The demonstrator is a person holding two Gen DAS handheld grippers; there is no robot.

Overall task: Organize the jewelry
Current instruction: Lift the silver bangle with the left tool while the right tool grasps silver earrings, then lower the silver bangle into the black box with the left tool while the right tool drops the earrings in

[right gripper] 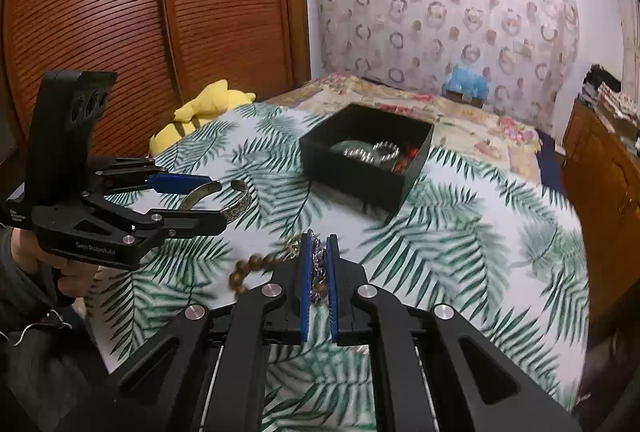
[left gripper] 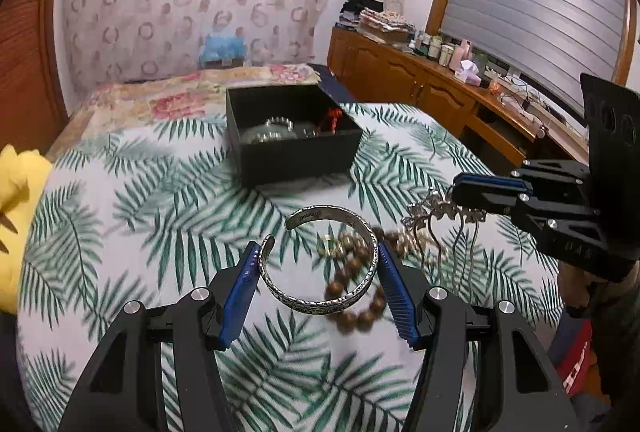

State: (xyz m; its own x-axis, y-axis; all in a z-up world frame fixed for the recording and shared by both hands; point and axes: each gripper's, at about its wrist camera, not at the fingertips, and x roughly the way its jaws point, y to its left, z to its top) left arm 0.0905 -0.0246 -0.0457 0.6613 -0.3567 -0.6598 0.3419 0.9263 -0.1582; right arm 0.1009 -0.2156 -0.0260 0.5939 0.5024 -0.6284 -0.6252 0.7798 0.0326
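Gripping an engraved silver open cuff bracelet (left gripper: 320, 264), the left gripper (left gripper: 316, 264) has its blue ribbed pads pressed against the cuff's two sides at lower centre of the left wrist view; the cuff sits lifted clear of the cloth, its opening facing up-left in the frame. In the right wrist view the same left gripper (right gripper: 216, 201) shows at mid-left, cuff (right gripper: 224, 197) between its fingers.

The right gripper (right gripper: 318, 252), lower centre of its own view, is clenched on an ornate silver hair comb (right gripper: 318, 272); pads nearly together with the metalwork between them. From the left wrist view the comb (left gripper: 444, 224) hangs at mid-right, prongs pointing down, under the right gripper (left gripper: 460, 191).

A brown wooden bead bracelet (left gripper: 356, 284) lies blurred on the palm-leaf printed bedspread (left gripper: 160, 211), behind the cuff in the frame, with a small gold-coloured ring-shaped piece (left gripper: 332, 246) just beside it; details cannot be made out.

An open black square box (left gripper: 292, 135) sits at upper centre on the bedspread, holding silver-beaded pieces and something red. A yellow plush toy (right gripper: 200, 111) lies at upper left of the right wrist view.
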